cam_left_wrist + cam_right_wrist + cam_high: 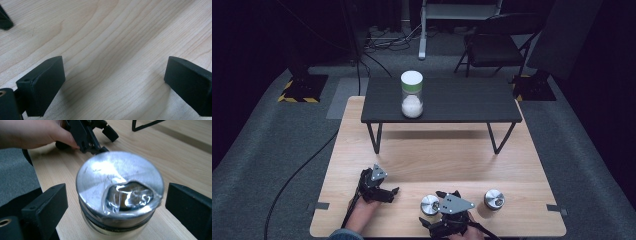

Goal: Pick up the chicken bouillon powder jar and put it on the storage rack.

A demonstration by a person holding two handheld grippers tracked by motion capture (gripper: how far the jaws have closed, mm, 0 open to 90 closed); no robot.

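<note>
A glass shaker with a shiny metal lid stands on the wooden table, between the jaws of my right gripper. A gap shows on each side of it, so the pads do not touch it. From above, this shaker sits at the table's front edge, just left of my right gripper. A second metal-lidded shaker stands to the right. My left gripper rests low at the front left, held by a hand. My left gripper is open over bare wood.
A low black table on thin metal legs stands on the far half of the wooden table. On it is a clear jar with a white lid, a green band and white contents. A folding chair and cables lie beyond.
</note>
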